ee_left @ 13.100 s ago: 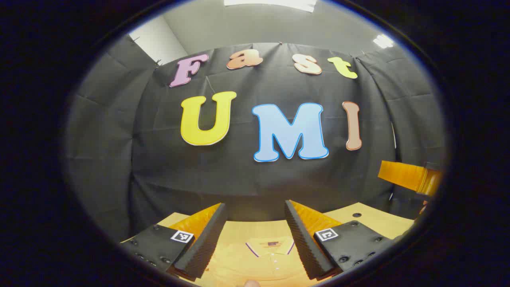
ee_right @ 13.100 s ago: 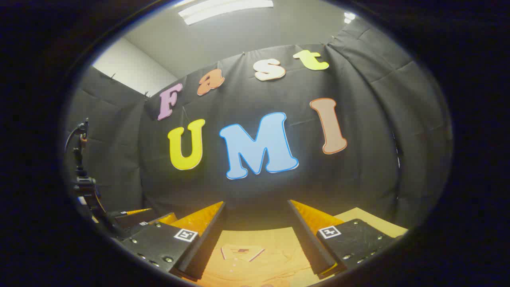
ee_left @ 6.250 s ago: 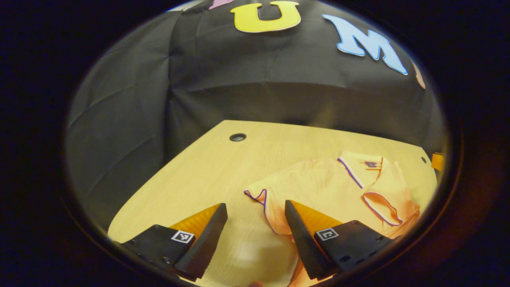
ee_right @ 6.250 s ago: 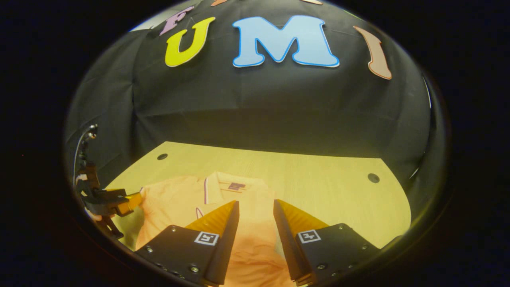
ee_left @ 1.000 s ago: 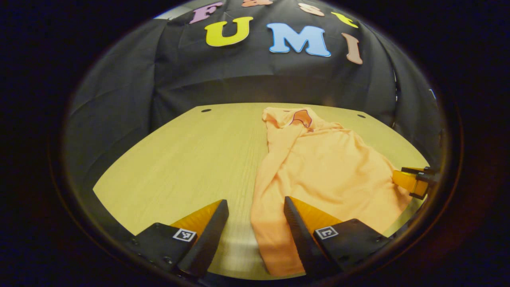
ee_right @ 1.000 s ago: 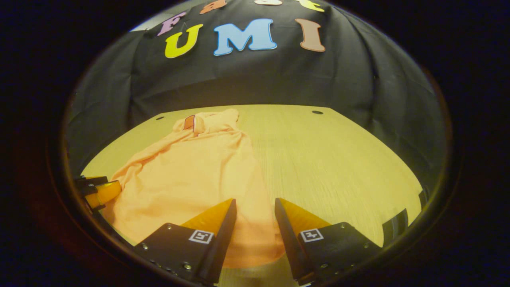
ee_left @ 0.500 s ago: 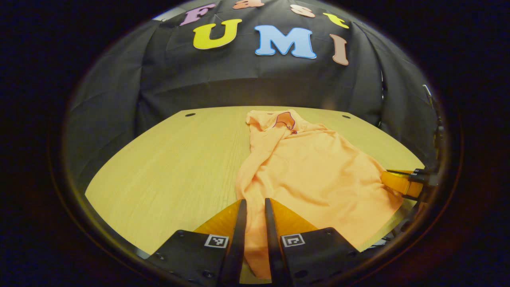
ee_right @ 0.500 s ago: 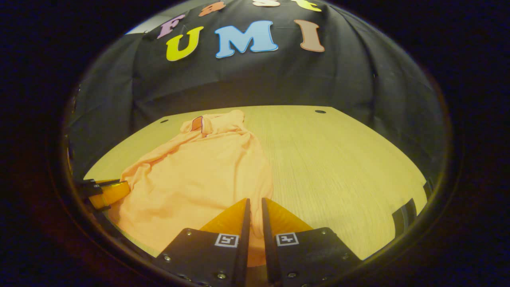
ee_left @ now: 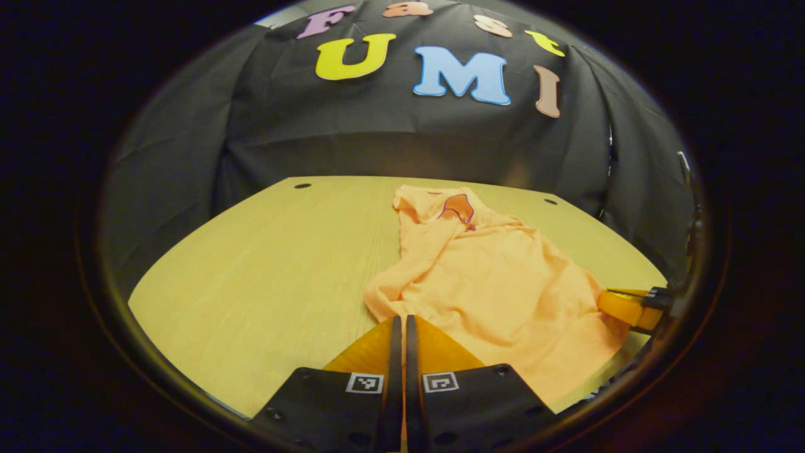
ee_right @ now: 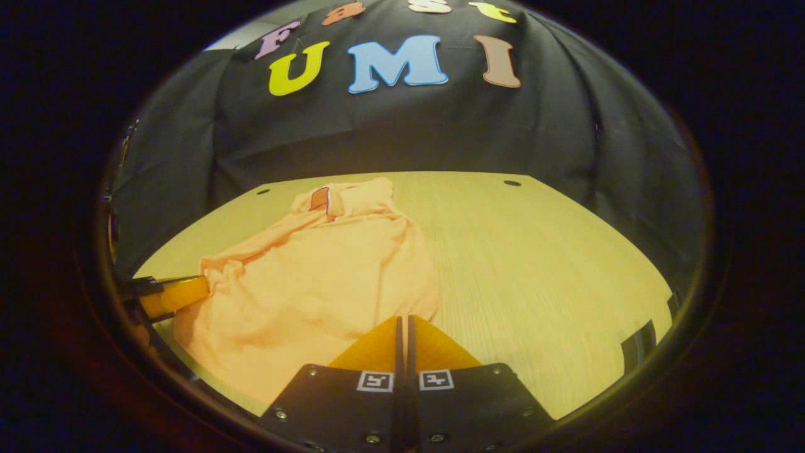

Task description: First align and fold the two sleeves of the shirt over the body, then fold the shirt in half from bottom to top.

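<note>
At the bottom centre of the left gripper view, the left gripper (ee_left: 399, 322) is pinching the near hem of the orange shirt (ee_left: 497, 283), its two fingers pressed together with the cloth's edge bunching right at their tips. At the bottom centre of the right gripper view, the right gripper (ee_right: 402, 321) is doing the same on the hem's other corner, fingers squeezed tight with fabric meeting them at the tips.

The shirt is lying on the wooden table (ee_left: 264, 264), running from the grippers away toward the far edge. In the left gripper view it is spreading across the centre and lower right of the frame; in the right gripper view (ee_right: 314, 277) it is filling the centre left. Its near part is rumpling into soft folds, and the sleeves are lying folded in over the body. The right gripper is also showing at the right edge of the left gripper view, touching the cloth, and the left gripper is showing at the left edge of the right gripper view.

Farther back, the collar (ee_left: 456, 206) is sitting near the table's far edge, with a dark-trimmed opening. Behind the table, the black cloth wall (ee_left: 352, 145) is hanging across the upper frame.
</note>
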{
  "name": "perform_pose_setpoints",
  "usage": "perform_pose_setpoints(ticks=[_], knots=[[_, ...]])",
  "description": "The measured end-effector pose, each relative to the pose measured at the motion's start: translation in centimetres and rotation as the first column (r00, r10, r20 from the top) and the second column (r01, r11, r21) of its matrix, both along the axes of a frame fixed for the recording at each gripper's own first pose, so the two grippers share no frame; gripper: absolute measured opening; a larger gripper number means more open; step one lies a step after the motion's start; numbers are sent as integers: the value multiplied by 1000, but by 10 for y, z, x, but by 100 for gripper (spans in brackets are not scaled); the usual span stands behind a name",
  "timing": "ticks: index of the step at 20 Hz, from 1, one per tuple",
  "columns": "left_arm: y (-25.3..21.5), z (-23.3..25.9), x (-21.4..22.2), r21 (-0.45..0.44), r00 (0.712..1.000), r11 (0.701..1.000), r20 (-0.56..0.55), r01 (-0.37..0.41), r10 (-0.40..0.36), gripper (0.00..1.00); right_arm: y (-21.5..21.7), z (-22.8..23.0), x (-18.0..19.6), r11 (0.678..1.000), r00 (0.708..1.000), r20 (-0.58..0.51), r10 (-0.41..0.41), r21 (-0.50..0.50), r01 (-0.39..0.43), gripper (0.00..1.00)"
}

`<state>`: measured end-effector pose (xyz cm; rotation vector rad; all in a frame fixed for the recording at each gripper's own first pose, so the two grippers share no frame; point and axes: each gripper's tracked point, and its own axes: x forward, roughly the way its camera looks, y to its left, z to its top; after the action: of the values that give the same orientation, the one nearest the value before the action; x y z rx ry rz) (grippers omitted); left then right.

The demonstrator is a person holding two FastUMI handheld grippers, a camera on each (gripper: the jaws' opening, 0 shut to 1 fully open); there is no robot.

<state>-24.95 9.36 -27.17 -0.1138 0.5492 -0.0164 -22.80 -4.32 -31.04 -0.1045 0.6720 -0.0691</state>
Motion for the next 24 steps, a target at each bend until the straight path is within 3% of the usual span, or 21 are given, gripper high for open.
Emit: perform_pose_setpoints(ticks=[7, 13, 17, 24], knots=[[24, 63, 82, -66, 996, 997, 84, -30, 36, 9, 26, 56, 74, 996, 993, 85, 76, 36, -79, 0], [24, 97, 150, -39, 992, 999, 126, -7, 12, 8, 49, 110, 145, 988, 973, 178, 149, -2, -151, 0], [28, 114, 202, -17, 987, 1000, 158, -21, 23, 9, 46, 147, 203, 989, 957, 252, 142, -6, -145, 0], [40, 133, 290, -6, 977, 999, 210, -45, 45, 9, 38, 138, 287, 992, 959, 257, 116, 17, -125, 0]])
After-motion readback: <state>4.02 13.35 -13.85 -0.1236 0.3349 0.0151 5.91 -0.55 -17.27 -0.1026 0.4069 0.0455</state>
